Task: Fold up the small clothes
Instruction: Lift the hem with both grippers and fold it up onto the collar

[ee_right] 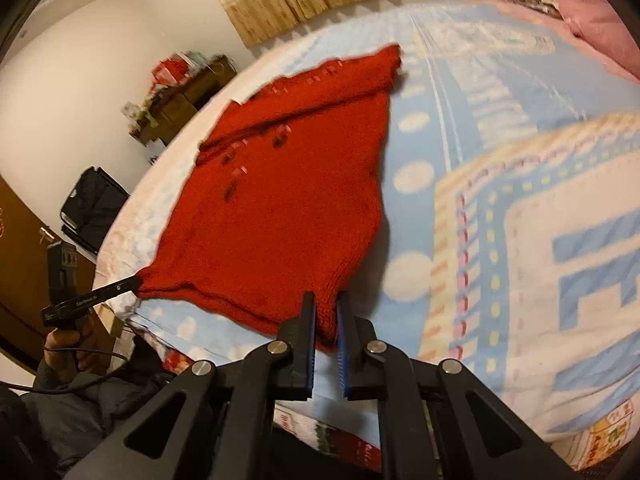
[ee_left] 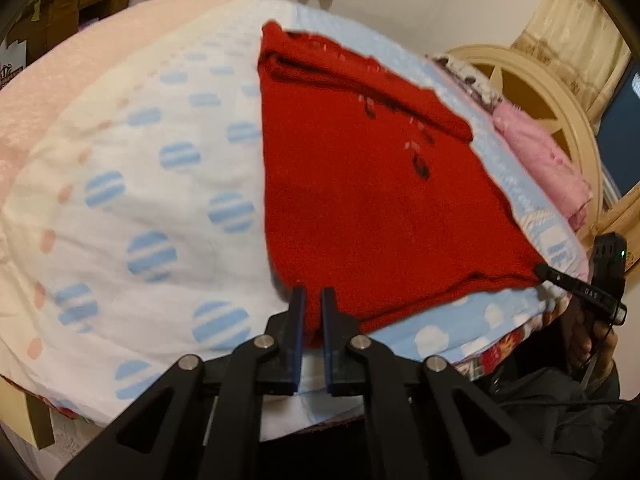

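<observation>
Both tongs, the left tongs (ee_left: pixel 312 300) and the right tongs (ee_right: pixel 326 304), are closed narrowly on the two near hem corners of the red knitted sweater (ee_left: pixel 360 200), which is spread on the bed (ee_left: pixel 120 200), probably so that the hem can be folded evenly.

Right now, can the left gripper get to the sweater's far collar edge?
Probably not yet: the left gripper is shut on the red sweater at its near hem corner, as is the right gripper. It would have to let go first; nothing else blocks.
</observation>
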`<action>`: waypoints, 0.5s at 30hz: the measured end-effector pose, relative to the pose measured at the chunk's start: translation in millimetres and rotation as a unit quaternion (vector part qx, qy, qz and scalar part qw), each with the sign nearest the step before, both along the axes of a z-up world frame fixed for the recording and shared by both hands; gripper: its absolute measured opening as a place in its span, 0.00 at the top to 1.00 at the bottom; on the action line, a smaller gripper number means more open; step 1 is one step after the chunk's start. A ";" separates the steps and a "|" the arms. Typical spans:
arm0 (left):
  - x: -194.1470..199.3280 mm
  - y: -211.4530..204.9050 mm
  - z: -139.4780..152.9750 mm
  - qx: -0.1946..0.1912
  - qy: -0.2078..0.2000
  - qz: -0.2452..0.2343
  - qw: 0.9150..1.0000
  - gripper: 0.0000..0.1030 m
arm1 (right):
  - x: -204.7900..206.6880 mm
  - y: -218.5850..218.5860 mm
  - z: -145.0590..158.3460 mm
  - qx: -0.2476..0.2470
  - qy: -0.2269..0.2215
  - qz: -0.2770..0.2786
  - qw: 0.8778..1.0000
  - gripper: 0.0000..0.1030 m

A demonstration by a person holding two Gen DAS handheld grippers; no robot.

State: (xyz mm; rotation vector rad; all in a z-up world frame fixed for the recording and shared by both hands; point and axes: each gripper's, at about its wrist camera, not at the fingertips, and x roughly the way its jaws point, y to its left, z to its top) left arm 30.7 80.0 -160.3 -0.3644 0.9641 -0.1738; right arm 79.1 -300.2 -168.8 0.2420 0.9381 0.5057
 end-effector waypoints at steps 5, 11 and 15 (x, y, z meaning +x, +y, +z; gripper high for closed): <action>-4.4 14.5 18.9 -0.044 -0.053 0.008 0.998 0.93 | 0.7 -13.3 18.1 0.058 -0.017 -0.005 0.998 0.92; 6.8 23.9 25.0 -0.097 -0.064 0.012 0.993 0.93 | 7.8 -22.6 33.1 0.103 -0.024 -0.013 0.994 0.92; 19.1 29.8 33.5 -0.140 -0.077 0.015 0.987 0.94 | 20.9 -27.3 46.5 0.133 -0.031 -0.019 0.990 0.92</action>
